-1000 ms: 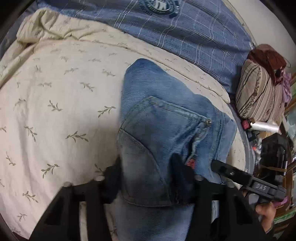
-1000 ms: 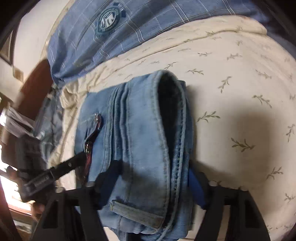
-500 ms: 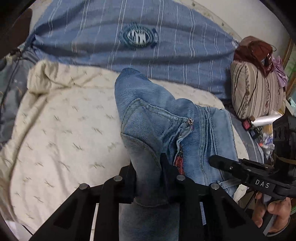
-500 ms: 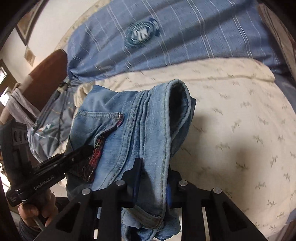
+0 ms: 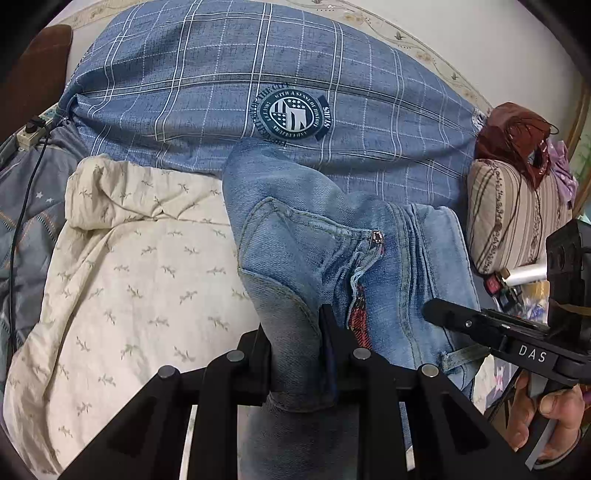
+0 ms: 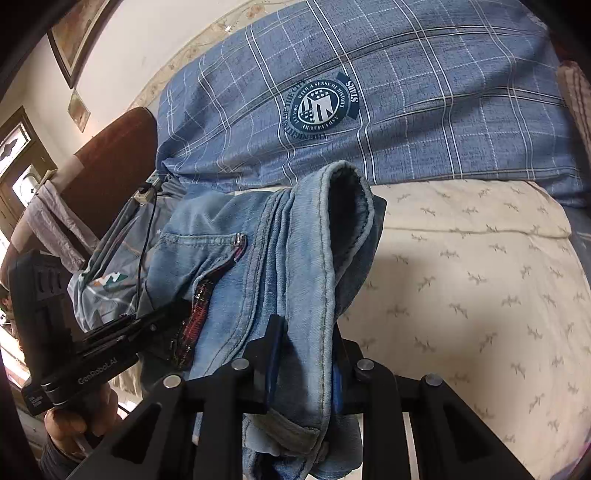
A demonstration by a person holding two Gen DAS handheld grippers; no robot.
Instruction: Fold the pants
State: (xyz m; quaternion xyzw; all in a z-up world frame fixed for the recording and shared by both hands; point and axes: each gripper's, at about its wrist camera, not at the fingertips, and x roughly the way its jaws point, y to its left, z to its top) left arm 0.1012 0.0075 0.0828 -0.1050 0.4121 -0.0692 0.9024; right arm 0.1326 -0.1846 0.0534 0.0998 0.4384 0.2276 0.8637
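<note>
Blue jeans: left gripper and right gripper each clamped on waistband edges, raised above cream leaf-print bedsheet, plaid pillow behind.

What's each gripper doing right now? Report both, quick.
Left gripper: closed on the jeans.
Right gripper: closed on the jeans' waistband edge.

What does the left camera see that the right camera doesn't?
Only the left wrist view shows the striped cushion with a dark red bag on top. Only the right wrist view shows the picture frame on the wall and the wooden door. Both show the jeans, clamped by the left gripper and the right gripper, the checked pillow and the cream leaf-print blanket.
</note>
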